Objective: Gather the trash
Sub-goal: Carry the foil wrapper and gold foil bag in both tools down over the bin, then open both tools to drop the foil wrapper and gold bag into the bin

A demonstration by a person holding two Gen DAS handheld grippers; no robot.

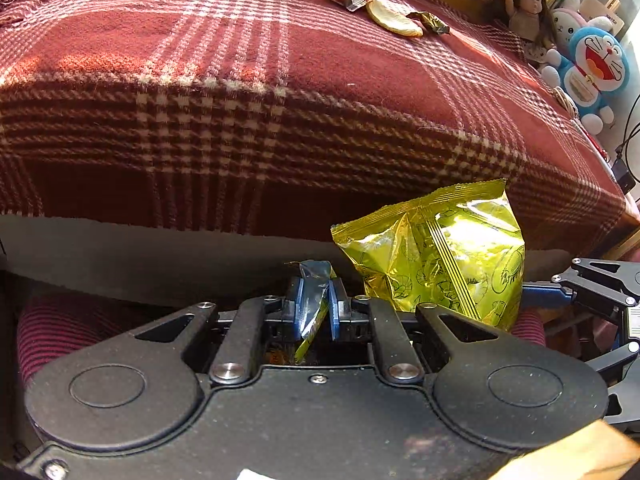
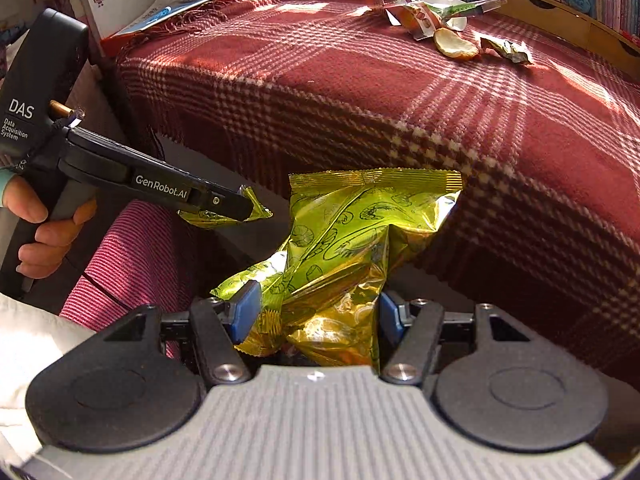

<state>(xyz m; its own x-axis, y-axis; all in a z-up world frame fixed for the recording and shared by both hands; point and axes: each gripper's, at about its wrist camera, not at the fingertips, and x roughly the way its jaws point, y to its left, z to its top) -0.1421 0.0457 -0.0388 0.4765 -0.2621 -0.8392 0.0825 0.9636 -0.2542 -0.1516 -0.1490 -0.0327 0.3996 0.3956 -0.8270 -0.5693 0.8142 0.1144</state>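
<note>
My right hand-held gripper [image 2: 310, 316] clamps the yellow bag [image 2: 340, 248]; the left [image 1: 316, 300] pinches its torn strip [image 1: 314, 304], both below the worktop [image 2: 400, 100]. Wrappers [image 2: 432, 16] remain there.

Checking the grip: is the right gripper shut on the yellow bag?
Shut on it: the right gripper has both pads pressing the crumpled yellow bag.
</note>
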